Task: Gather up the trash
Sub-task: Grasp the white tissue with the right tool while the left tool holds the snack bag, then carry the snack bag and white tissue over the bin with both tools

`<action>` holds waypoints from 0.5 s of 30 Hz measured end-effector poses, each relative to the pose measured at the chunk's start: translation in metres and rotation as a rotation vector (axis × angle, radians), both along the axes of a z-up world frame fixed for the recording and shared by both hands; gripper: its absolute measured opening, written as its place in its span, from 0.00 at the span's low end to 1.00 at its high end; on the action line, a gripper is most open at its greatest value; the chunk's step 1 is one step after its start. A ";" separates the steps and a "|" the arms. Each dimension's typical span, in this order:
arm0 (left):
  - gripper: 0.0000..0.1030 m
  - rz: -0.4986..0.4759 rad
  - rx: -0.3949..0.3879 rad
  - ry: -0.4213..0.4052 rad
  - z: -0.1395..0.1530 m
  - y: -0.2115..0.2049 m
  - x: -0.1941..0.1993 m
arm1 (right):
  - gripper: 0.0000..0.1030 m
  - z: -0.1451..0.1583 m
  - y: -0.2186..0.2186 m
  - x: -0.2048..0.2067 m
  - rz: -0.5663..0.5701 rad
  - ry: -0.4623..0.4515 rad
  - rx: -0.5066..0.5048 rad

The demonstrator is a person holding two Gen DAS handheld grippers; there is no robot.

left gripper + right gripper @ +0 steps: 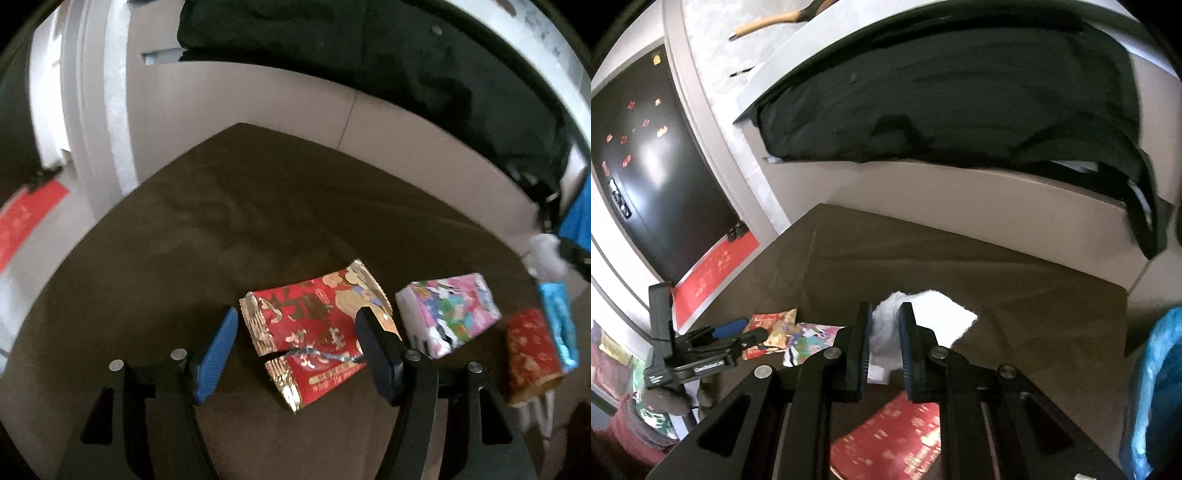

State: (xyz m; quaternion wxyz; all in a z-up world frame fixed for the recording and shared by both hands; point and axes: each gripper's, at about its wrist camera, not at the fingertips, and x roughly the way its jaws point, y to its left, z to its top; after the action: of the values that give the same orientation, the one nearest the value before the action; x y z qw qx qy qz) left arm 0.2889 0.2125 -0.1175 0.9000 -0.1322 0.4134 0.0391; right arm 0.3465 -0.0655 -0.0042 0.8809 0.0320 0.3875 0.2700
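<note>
Red and gold, the torn wrapper (314, 328) lies flat on the brown table (221, 221) between your left gripper (299, 325) fingers, which stand apart, ready to grab. Your right gripper (885, 325) is pinched on white tissue (923, 317), so it won't drop.

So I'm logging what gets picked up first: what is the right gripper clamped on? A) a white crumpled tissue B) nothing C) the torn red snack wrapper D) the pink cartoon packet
A: in the right wrist view the right gripper has its blue pads pressed on the white tissue, raised above the brown table.
</note>
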 end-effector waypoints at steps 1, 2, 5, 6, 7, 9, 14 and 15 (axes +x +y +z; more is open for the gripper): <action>0.58 0.018 0.020 0.009 0.001 -0.004 0.003 | 0.13 0.000 -0.004 -0.001 -0.006 0.001 0.006; 0.34 0.025 0.029 0.009 0.001 -0.007 0.003 | 0.13 0.000 -0.009 -0.002 -0.010 0.004 0.017; 0.18 0.025 0.084 0.011 0.002 -0.013 0.001 | 0.13 0.002 -0.017 -0.010 -0.010 -0.006 0.028; 0.17 0.024 0.098 0.001 0.004 -0.016 -0.001 | 0.13 0.002 -0.019 -0.012 -0.007 -0.012 0.029; 0.15 0.024 0.108 -0.019 0.009 -0.019 -0.006 | 0.13 0.003 -0.020 -0.014 -0.003 -0.017 0.032; 0.15 0.014 0.087 -0.047 0.019 -0.021 -0.012 | 0.13 0.007 -0.022 -0.020 0.006 -0.028 0.043; 0.14 -0.001 0.062 -0.157 0.063 -0.029 -0.039 | 0.13 0.017 -0.031 -0.034 0.022 -0.062 0.057; 0.14 -0.010 0.066 -0.180 0.072 -0.034 -0.044 | 0.13 0.021 -0.033 -0.038 0.023 -0.070 0.061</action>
State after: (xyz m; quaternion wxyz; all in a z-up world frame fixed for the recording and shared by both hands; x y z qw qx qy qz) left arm 0.2453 0.1782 -0.0452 0.9376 -0.1033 0.3300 0.0363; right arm 0.3089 -0.0986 0.0164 0.8894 0.0448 0.3484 0.2924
